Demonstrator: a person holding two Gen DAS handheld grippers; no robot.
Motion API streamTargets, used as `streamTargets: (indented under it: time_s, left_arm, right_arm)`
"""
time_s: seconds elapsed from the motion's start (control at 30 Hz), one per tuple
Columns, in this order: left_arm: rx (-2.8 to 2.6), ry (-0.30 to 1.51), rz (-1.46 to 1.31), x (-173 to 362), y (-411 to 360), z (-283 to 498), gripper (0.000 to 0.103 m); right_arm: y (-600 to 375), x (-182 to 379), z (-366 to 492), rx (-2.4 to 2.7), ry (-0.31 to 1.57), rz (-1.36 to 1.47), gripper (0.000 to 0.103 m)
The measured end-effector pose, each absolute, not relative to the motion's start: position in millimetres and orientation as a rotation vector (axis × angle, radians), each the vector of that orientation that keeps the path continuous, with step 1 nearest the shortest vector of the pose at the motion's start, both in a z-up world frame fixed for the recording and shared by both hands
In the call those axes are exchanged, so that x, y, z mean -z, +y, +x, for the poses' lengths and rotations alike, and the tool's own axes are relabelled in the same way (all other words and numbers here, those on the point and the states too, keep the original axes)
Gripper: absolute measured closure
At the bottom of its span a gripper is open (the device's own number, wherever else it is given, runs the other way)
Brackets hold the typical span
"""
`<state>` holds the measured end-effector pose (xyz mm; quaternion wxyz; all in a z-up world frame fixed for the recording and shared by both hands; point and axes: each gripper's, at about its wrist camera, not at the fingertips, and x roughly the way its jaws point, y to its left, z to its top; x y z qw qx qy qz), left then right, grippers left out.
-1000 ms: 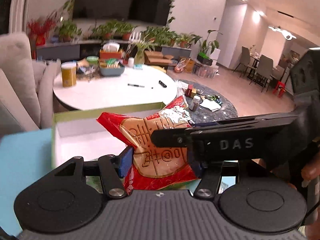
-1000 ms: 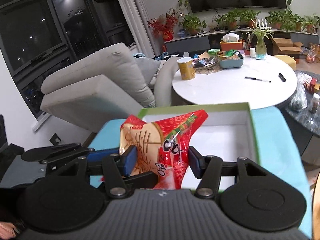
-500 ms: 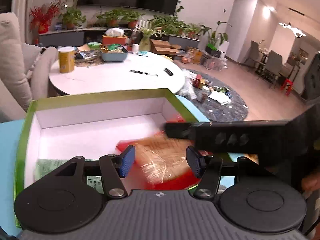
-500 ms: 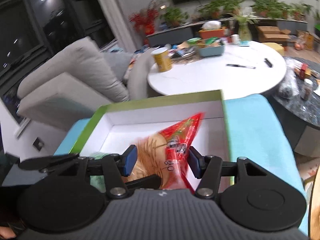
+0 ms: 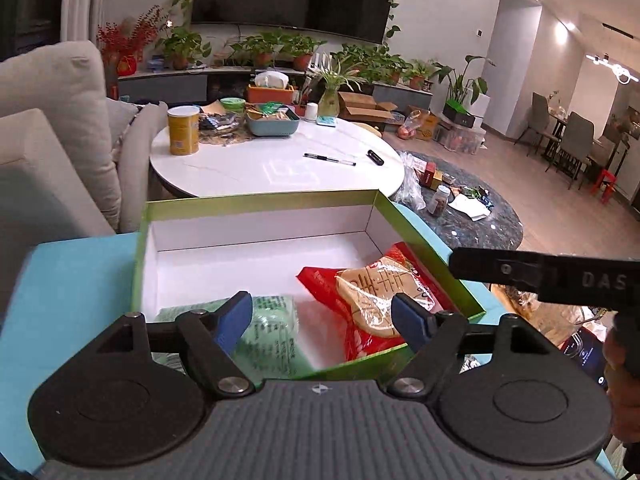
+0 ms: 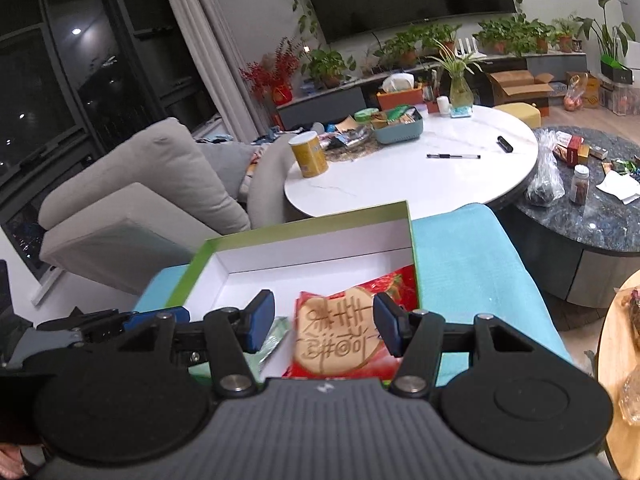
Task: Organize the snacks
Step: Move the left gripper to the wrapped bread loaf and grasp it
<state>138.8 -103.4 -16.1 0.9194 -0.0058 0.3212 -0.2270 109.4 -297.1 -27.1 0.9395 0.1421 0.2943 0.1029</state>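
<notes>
**Inspector:** Report the position of the snack.

**Assistant:** The red snack packet (image 5: 374, 298) lies flat on the white floor of the green-rimmed box (image 5: 260, 202), against the box's right wall and toward its near right corner. A round biscuit shows through its clear window. In the right wrist view the same packet (image 6: 340, 336) sits beside the right wall of the box (image 6: 304, 226).

**Inspector:** Other contents?

**Assistant:** A pale green packet (image 5: 272, 336) lies in the near left part of the box, just beside the red one. Whether they touch, I cannot tell.

**Inspector:** Left gripper?

**Assistant:** The left gripper (image 5: 322, 320) has its jaws spread wide, holding nothing. It sits above the near edge of the box; its blue pads (image 5: 234, 316) frame both packets without contact.

**Inspector:** Right gripper?

**Assistant:** The right gripper (image 6: 324, 322) is likewise spread apart and empty, above the red packet. The packet shows between the pads, which do not press on it.

**Inspector:** Supporting surface and surroundings?

**Assistant:** The box rests on a turquoise surface (image 5: 76, 276). Beyond it stands a round white table (image 5: 276, 168) carrying a yellow canister (image 5: 183, 130), a blue-grey tray (image 5: 272, 122) and a pen (image 5: 330, 159). A grey sofa (image 6: 160, 188) stands to the left.
</notes>
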Motion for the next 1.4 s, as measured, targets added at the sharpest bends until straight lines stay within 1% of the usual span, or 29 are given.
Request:
streamTargets:
  time_s: [0.13,0.3,0.5,0.8,1.0,1.27,1.3,1.37,1.4]
  left_arm:
    - [0.414,0.635,-0.011,10.7,-91.0,119.5,0.028]
    - [0.414,0.632,-0.021,7.4,-76.8,93.3,0.028]
    - [0.445,0.642,-0.025,17.7,-74.2,68.7,0.028]
    - [0.466,0.767,-0.029,58.2,-85.9,67.5,0.029]
    - [0.5,0.798,-0.002,69.0,-97.9,69.6,0.029]
    - [0.536,0.834,0.029,81.2,-109.8,74.2,0.029]
    - [0.538,0.839,0.034,81.9,-110.9,75.3,0.029]
    - [0.551,0.849,0.035,84.1,-109.8,76.4,0.034]
    - [0.566,0.855,0.03,84.6,-108.4,77.2,0.04]
  right_arm:
    - [-291.1,24.6,91.4,-0.225,0.602,0.302,0.042]
    - [-283.5,35.2,76.6,-0.228,0.644,0.325,0.042]
    - [-277.8,50.3,62.7,-0.209,0.71,0.37,0.042]
    - [-270.5,73.2,67.8,-0.167,0.796,0.42,0.042]
    - [-264.6,81.5,82.0,-0.14,0.833,0.404,0.042]
    - [-262.7,98.8,96.7,-0.073,0.967,0.364,0.038]
    - [-262.9,101.2,97.6,-0.079,0.977,0.366,0.037]
    - [-262.9,105.4,98.8,-0.097,0.998,0.392,0.037]
    - [-263.0,107.0,98.9,-0.11,1.006,0.406,0.037]
